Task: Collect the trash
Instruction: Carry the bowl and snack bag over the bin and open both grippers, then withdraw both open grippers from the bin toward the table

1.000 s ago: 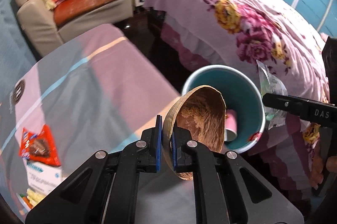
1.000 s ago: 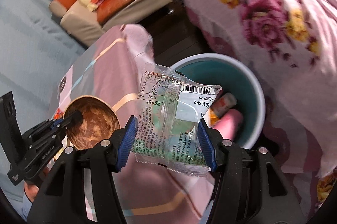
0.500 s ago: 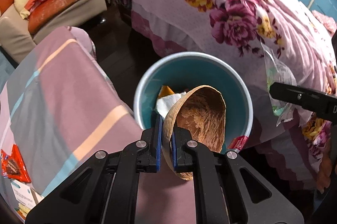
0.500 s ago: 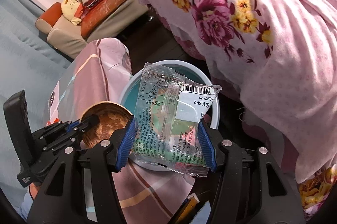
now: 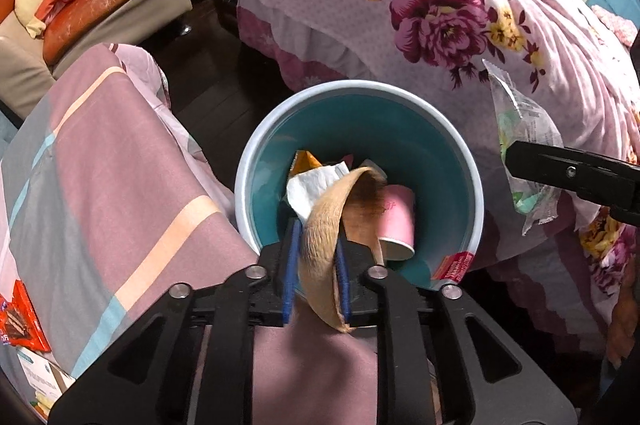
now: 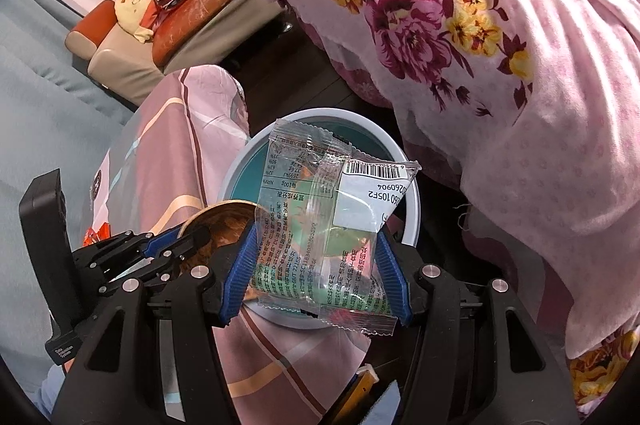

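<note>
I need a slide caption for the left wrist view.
Left gripper opening around a coconut shell above the teal trash bin.

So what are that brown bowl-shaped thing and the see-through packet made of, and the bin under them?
The brown shell looks like half a coconut husk: matte, fibrous, woody grain inside. The packet is thin glossy clear plastic film, crinkled, printed, with a barcode label. The bin seems moulded plastic, smooth teal inside with a pale rim, though painted metal can't be ruled out.
</note>
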Demonstrator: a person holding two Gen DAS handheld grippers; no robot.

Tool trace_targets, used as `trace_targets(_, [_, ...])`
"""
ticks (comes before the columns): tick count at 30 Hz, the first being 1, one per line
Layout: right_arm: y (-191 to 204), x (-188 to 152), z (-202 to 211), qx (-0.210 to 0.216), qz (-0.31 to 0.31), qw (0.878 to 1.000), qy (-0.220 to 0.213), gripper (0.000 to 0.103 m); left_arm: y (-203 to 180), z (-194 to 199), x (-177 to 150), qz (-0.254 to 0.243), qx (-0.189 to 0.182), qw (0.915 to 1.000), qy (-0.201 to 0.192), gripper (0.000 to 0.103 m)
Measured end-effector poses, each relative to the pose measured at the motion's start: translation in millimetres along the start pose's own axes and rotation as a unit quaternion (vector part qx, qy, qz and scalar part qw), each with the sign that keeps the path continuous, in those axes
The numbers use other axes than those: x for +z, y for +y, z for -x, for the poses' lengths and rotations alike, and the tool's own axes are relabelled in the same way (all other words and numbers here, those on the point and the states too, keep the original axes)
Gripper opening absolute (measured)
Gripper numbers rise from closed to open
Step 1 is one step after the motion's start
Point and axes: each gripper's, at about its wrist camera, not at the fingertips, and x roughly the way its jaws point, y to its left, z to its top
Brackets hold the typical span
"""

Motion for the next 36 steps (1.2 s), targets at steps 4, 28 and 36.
trace_targets(4, [2,0,-2,-0.002,0.001,1.0,0.004,0.054,3,6,-2,0.006,-0.01,0.9999,-0.006,0.023])
trace_targets(28, [36,9,-25,-0.01,0.033,0.999,0.03,0.064,59,47,-29,0.093,0.005,0.9943,-0.051,0.087])
trace_targets(36, [49,9,-31,-0.018,0.032,0.998,0.042,0.074,73,50,-39,0.108,0.001,0.9928,-0.052,0.09])
